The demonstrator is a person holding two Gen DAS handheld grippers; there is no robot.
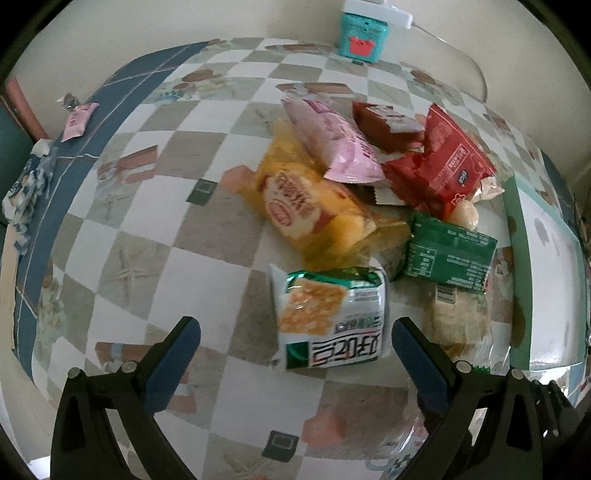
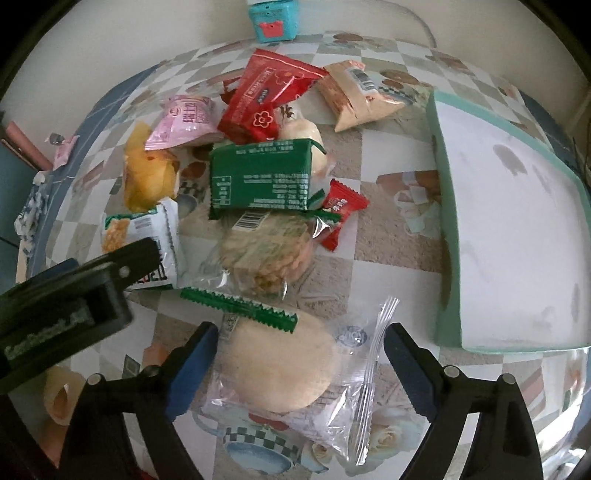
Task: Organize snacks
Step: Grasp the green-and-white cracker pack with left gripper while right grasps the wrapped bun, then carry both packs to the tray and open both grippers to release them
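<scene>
teal box (image 2: 271, 20) cut off at the top edge of the right view, white pack (image 2: 142, 240) half behind the left gripper (image 2: 122, 258), small print on green pack (image 2: 260, 177) unreadable

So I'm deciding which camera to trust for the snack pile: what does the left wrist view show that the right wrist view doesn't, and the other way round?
Only the left wrist view: the brown-red packet atop the pile, and the cracker packet between the open left tool.

Only the right wrist view: the tan packet, the small red candy, and the clear-wrapped round cake between the open right tool.

Both: green packet, pink packet, yellow packet, teal-rimmed box, teal cube.
</scene>
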